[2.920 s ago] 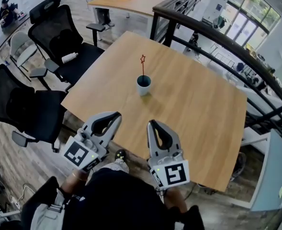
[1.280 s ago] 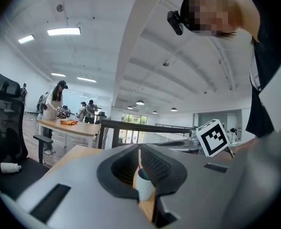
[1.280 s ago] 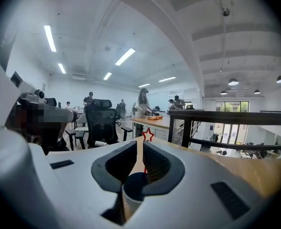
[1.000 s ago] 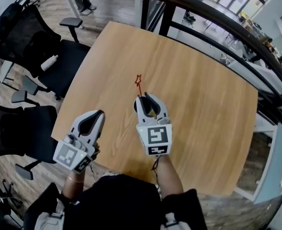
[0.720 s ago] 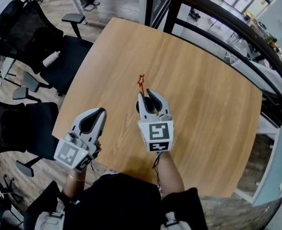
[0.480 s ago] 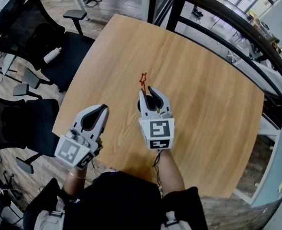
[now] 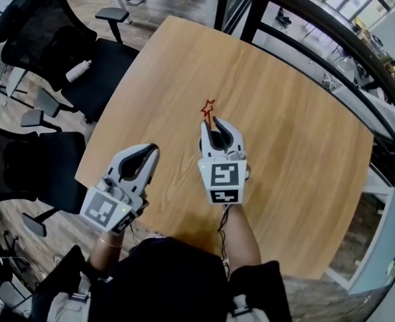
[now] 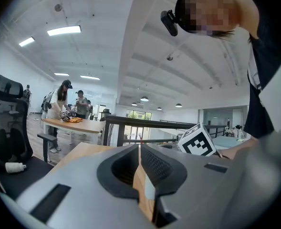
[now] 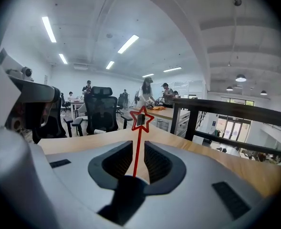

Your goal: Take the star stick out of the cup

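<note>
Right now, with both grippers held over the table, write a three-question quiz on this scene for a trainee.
1. True or false: the left gripper has the star stick between its fingers.
2. Pick one. In the right gripper view, the right gripper has its fingers: A) slightly apart, one on each side of the stick; B) pressed together with nothing between them; C) out of the picture.
3. What colour is the star stick?

Key: 1 false, its fingers meet at the tips with only table behind them. 2 A. 3 red.
</note>
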{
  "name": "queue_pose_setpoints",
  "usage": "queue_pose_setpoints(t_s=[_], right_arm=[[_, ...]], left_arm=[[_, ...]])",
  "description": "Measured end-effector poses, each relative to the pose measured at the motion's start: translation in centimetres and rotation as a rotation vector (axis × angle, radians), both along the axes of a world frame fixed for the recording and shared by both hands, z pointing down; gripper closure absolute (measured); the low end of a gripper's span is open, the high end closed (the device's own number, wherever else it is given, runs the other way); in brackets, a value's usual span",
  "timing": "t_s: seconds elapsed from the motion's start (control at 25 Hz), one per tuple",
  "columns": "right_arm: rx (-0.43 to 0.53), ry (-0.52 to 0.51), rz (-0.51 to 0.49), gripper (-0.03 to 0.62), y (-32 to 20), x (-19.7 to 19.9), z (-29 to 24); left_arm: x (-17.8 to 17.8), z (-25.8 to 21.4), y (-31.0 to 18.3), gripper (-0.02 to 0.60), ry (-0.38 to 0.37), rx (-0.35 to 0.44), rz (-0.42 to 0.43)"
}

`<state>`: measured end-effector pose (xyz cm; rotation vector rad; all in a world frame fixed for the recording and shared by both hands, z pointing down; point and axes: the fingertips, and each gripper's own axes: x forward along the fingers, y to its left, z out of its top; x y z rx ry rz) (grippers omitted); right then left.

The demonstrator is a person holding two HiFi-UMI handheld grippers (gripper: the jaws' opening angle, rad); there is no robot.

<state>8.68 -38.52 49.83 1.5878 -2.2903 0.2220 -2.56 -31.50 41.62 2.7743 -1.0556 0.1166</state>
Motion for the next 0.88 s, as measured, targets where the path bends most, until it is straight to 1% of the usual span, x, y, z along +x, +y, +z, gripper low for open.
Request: queue_pose_setpoints(t_s=[0.12,0.2,0.36,0.52,0.88], right_arm=[[-0.016,0.022,0.005,0.517,-0.3,0.1,0.3],[-0.022,0.032,0.009,0.549,-0.4,0.2,0.3],[-0.019,0.002,0.011,0.568,0.0,0.3,-0.1],[0.036,-0.025,0.025,0.569,1.1,0.3,-2.6],[0.208,-0.093,0.064,0.569,5.5,0.7,-10.9]], left_arm=[[-0.4,-0.1,0.1,0.558,0.000,-0.001,-0.008],[-0.6,-0.2,0.1,0.558,0.003,-0.004,-0.015],[-0.9,-0.5,0.3,0.558,0.011,0.003,-0.026],[-1.0,-1.2,0.7,0.558,0.017,0.014,-0.023],[-0.5,-4.0,2.9,0.558,0.060,0.064,0.024]])
